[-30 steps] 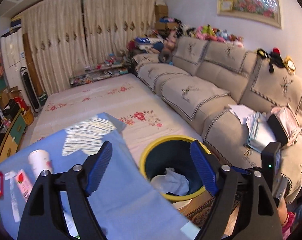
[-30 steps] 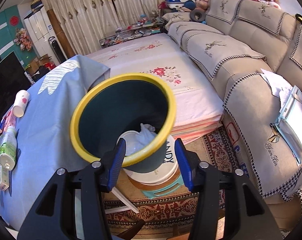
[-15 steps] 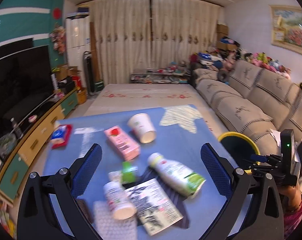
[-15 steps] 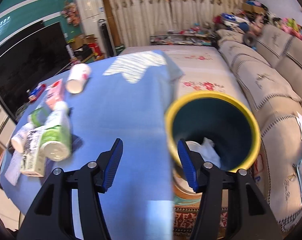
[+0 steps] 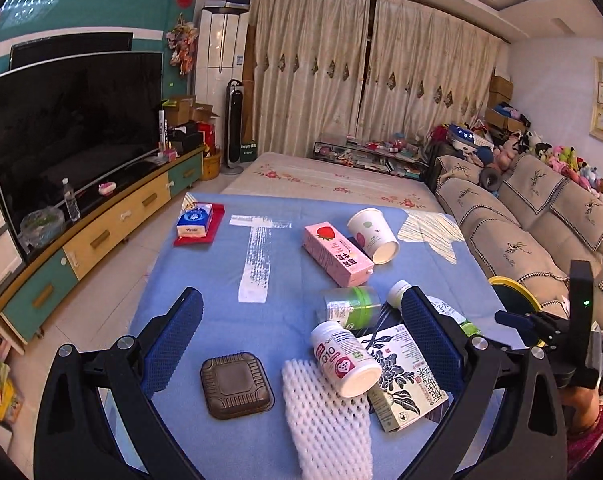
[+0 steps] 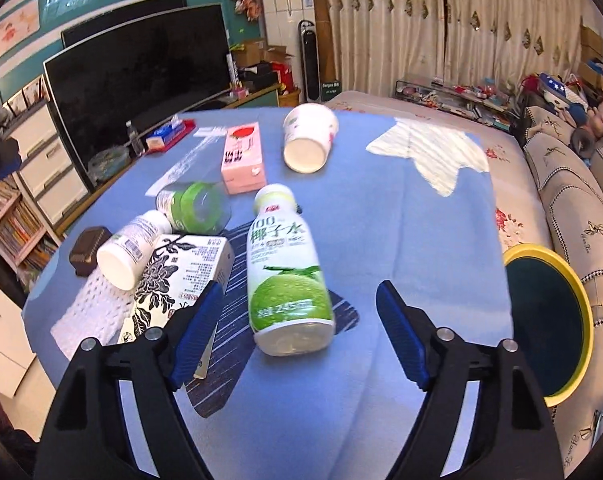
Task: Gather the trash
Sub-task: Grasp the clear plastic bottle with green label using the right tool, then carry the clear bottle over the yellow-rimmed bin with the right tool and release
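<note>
- the left gripper point(image 5: 297, 344) is wide open over the near end of the table point(image 5: 205, 280) and holds nothing. its jaws have just been opening.
- the right gripper point(image 6: 299, 330) is open and holds nothing too. its jaws have just been opening, and the bottom of the green bottle point(image 6: 287, 272) lies on the table between its tips.
- close to the left gripper lie a brown tray point(image 5: 236, 385), a white foam net point(image 5: 327, 420) and a white pill bottle point(image 5: 345, 358) that rests on a printed box point(image 5: 405, 376).
- a bit further is a clear jar with a green lid point(image 5: 351, 307).
- further still lie a pink carton point(image 5: 337, 254) and a paper cup point(image 5: 373, 230) on its side.
- the bin with the yellow rim point(image 6: 549, 320) stands by the right side of the table, next to the sofa point(image 6: 573, 184).
- a tissue pack point(image 5: 195, 220) is at the far left corner.
</note>
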A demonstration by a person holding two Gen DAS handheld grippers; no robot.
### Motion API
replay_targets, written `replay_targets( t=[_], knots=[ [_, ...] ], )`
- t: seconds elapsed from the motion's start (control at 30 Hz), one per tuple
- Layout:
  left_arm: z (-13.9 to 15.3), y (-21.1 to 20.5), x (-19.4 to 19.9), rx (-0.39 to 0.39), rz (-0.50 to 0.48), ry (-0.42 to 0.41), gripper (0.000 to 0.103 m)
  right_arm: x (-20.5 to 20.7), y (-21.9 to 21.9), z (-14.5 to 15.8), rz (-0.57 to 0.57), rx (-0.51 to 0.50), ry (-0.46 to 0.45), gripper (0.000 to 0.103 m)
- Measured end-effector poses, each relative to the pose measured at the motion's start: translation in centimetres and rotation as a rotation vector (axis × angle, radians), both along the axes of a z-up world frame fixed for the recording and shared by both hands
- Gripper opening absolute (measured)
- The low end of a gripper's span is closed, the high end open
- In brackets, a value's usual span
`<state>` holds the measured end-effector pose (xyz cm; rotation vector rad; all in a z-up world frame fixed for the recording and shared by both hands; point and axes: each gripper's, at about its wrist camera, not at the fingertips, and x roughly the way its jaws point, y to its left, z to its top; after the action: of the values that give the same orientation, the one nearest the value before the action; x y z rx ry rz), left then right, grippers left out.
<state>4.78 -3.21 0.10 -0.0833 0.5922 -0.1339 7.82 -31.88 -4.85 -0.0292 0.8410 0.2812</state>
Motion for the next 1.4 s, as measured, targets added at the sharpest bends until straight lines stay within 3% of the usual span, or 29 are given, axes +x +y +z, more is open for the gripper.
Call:
replay_targets(
  t=[0.2,0.27,0.33,0.4,0.67,0.9,1.07,1.27,1.4],
  knots=[
    [-0.6,-0.9,0.6,-0.007,-0.018,0.018,0.098,1.4,1.2,-3.0,-0.012,-0.030,0.046,0.074],
    [-0.8,-1.4,0.8,-0.006,-0.026,0.022,0.098,1.7,1.2,-3.5,-0.017,-0.023,0.050,0.069],
    [-0.9,-1.7,0.9,-0.007,-0.030,0.027,0.098,1.9,0.8,-3.9,-0.020,-0.005,0.070,0.054],
    [-1.2,-2.0,1.0,-0.009,-0.034,0.033,0.098,1.9,0.4,-3.9,-0.022,0.026,0.074,0.054],
    [-1.5,-2.8,1.4,-0.008,-0.047,0.037,0.098,0.0,-2.8,0.4,-0.058,0.109,-0.028,0.051],
    [-1.8,-3.6,1.8,-0.014,-0.061,0.047,0.098,-1.9,-10.1,5.6,-0.197,0.139,-0.132,0.049],
    [-2.1,-4.4,2.0,-0.009,-0.074,0.052,0.098,-2.4,-16.0,7.2,-0.334,0.122,-0.173,0.049],
    [-2.2,-5.4,2.5,0.004,-0.083,0.057,0.098,-0.5,-23.0,5.2,-0.507,0.110,-0.135,0.049],
    [-2.2,-6.2,2.7,0.018,-0.091,0.062,0.098,3.1,-26.1,0.2,-0.588,0.029,0.020,0.049]
  ],
)
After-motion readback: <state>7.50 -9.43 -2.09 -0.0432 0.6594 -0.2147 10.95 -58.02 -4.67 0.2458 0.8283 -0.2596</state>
